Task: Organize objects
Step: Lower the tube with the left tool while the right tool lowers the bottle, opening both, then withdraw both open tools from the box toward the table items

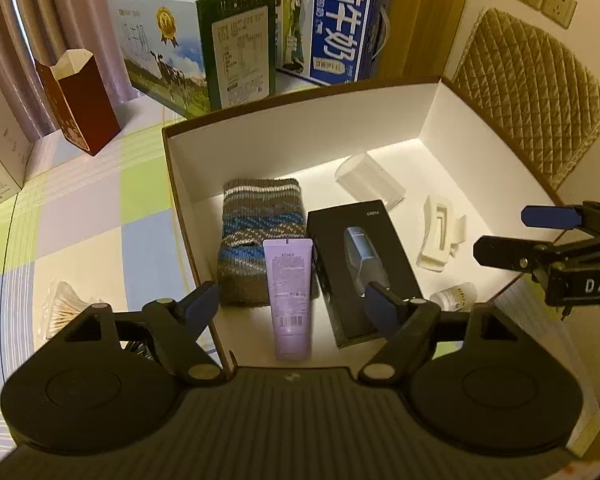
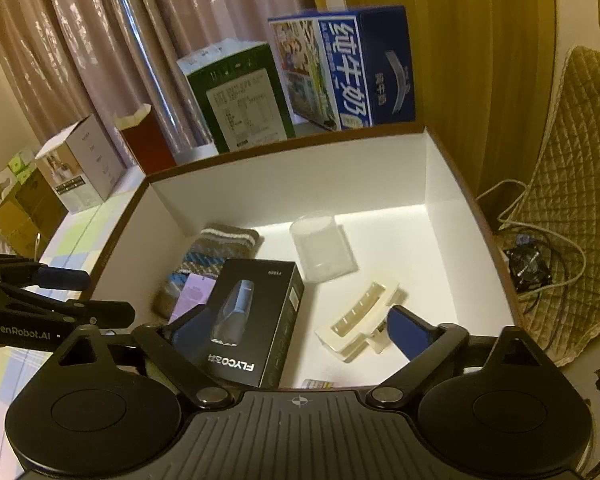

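With the lavender tube [image 1: 292,300], shaver box [image 1: 356,268], knitted sock [image 1: 260,232], clear cup [image 1: 370,180] and hair clip [image 1: 440,232] laid flat in the white box [image 1: 300,136] at frame centre, the left gripper [image 1: 292,308] and right gripper [image 2: 296,330] are held spread and empty at its lower rim, apparently ready for another item.

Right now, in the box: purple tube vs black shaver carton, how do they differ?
The purple tube is slim, soft-looking and lilac with small print; the black shaver carton is wider, rigid and rectangular, with a shaver pictured on top. The tube partly overlaps the knitted sock; the carton lies on the floor of the white box. Both lie flat, side by side.
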{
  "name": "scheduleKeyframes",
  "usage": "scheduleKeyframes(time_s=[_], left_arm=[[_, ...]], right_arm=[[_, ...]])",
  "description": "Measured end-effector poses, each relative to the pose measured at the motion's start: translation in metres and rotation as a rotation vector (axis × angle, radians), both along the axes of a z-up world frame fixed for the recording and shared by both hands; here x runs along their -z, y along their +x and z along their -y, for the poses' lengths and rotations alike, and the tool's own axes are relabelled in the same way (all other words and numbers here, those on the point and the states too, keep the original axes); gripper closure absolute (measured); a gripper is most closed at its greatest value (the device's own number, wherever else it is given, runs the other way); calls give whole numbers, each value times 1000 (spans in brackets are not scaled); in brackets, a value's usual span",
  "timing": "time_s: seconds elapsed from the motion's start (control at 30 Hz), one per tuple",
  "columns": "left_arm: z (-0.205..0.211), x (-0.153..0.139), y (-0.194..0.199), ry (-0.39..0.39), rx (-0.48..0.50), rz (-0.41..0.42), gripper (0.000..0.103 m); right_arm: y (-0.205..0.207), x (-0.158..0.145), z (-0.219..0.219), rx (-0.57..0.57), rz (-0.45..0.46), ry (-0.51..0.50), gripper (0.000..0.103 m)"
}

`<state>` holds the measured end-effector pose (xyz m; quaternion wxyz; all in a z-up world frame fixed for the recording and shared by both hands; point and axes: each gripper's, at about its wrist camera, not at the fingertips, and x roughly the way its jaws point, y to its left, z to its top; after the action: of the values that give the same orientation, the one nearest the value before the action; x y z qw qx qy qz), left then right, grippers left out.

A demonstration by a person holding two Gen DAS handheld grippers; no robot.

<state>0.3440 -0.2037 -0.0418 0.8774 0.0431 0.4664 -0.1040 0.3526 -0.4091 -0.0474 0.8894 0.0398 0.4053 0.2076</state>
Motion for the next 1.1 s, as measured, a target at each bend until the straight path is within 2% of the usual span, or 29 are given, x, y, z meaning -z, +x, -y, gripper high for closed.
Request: scheduleKeyframes(time_s=[0.07, 0.37, 0.7, 1.1], left_arm=[[-1, -5, -4, -17, -3, 10, 19], [-15, -29, -34, -50, -41, 59, 12], [-45, -35, -75, -63, -104, 58, 12], [-86, -36, -116, -61, -168, 63, 12]], right_arm=[[-6, -4, 3, 10, 10, 5, 5], [-35, -18, 9, 37, 41, 37, 2], [-70, -24, -2, 34, 28, 76, 2], [-106, -24, -43, -1, 9, 89, 2]])
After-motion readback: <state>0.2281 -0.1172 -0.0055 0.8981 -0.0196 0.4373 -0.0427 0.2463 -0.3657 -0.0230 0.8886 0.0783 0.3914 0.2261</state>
